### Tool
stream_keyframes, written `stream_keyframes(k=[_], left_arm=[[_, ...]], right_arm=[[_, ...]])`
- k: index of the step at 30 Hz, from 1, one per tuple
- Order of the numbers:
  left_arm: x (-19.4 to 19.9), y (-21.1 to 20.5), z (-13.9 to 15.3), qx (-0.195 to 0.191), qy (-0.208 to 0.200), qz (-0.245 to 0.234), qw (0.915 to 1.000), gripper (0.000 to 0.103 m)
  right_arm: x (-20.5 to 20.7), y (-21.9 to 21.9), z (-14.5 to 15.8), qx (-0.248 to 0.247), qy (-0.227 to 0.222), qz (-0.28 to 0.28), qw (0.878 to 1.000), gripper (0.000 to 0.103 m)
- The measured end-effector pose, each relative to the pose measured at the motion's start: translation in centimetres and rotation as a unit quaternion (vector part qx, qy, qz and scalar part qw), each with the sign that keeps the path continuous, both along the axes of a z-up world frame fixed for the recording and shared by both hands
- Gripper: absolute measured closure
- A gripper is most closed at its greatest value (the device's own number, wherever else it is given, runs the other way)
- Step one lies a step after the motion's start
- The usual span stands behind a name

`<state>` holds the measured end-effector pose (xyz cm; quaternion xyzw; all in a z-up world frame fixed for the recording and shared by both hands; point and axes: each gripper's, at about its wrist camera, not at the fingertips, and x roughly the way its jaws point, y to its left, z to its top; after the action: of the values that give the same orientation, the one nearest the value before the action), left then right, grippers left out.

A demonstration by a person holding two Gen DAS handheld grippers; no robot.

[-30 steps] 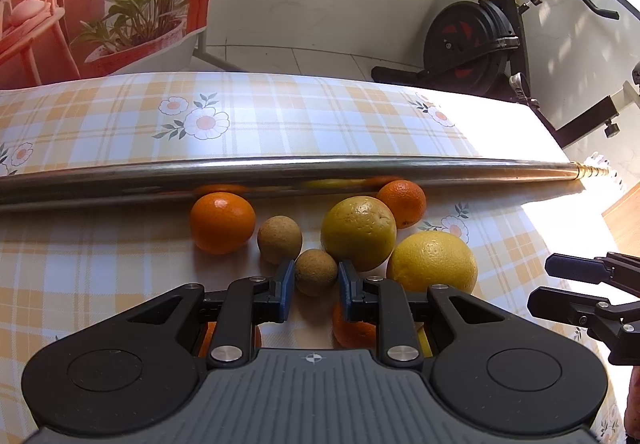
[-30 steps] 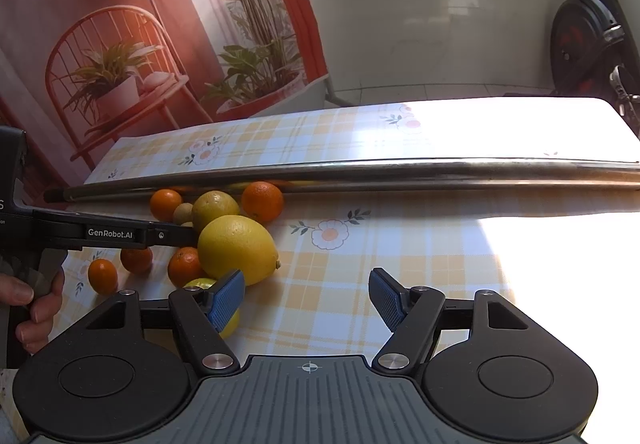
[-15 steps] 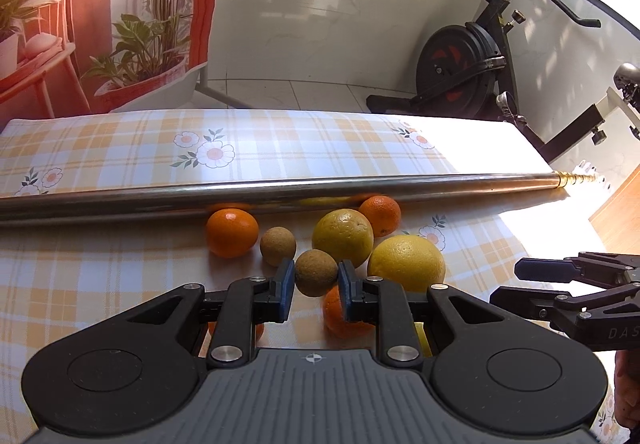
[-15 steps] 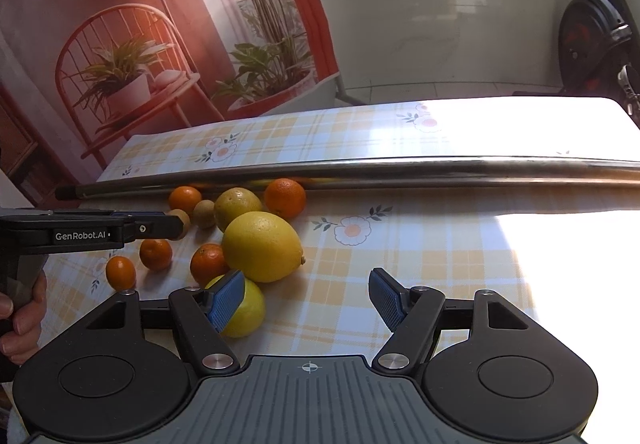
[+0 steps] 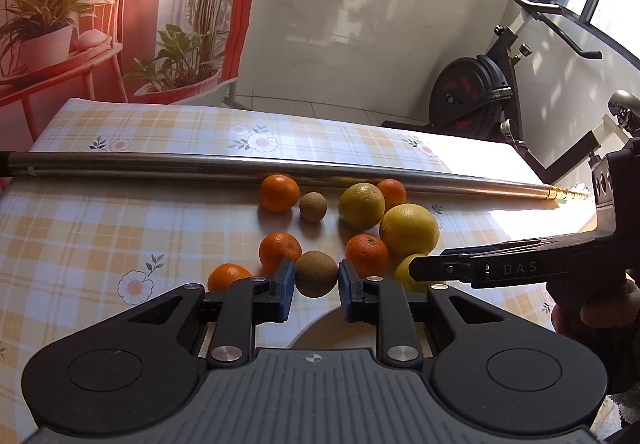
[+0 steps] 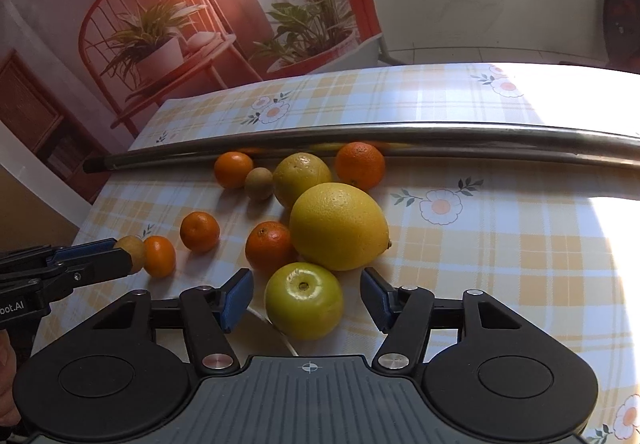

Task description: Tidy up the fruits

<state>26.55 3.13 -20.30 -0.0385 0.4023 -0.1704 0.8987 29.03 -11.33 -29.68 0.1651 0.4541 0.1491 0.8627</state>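
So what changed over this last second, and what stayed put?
The left gripper, shut on the small brown fruit, lifted it up and back from the cluster. The right gripper, open, moved in around the green apple. The big lemon, oranges and metal pole stayed put.

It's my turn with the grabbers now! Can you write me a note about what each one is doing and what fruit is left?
Left gripper: shut on the small brown fruit, held above the table.
Right gripper: open, fingers either side of the green apple, not gripping.
Other fruit: big lemon, oranges and a second brown fruit, loosely clustered by the metal pole.
Done: no sorted groups visible.
Left: everything.
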Motion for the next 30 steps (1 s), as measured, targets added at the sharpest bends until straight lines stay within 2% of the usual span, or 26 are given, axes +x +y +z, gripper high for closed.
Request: stream_keyframes(k=[7,14,20,22,26,30], left_arm=[[-1.2,1.1,-0.4,-0.006,0.002,0.005,1.0,0.078],[-1.2,1.7,-1.3,-0.014,0.01,0.011,0.9998,0.079],[0.5,2.3,-2.1,-0.028,0.03,0.02,0.999,0.078],[1.6,1.6,-2.6,-0.018,0.045,0.009,0.9988,0.078],[2.4,0.3,-4.0,0.029,0.061,0.009,0.9977,0.078],[2.6,-0.2,-4.4,0.035,0.059,0.004,0.9976,0.078]], right_arm=[[0.3,-0.3,-1.1,0.028,0.024,-0.004,0.999,0.058],[0.1,-0.2,-1.2,0.023,0.018,-0.002,1.0,0.06],[-0.1,-0.2,-1.2,0.027,0.015,-0.009,0.999,0.06],[-0.1,-0.4,-1.3,0.03,0.015,-0.011,0.999,0.06],[-0.2,-0.6,-1.4,0.034,0.015,-0.013,0.999,0.06],[-0.3,-0.7,-1.4,0.038,0.015,-0.013,0.999,0.06]])
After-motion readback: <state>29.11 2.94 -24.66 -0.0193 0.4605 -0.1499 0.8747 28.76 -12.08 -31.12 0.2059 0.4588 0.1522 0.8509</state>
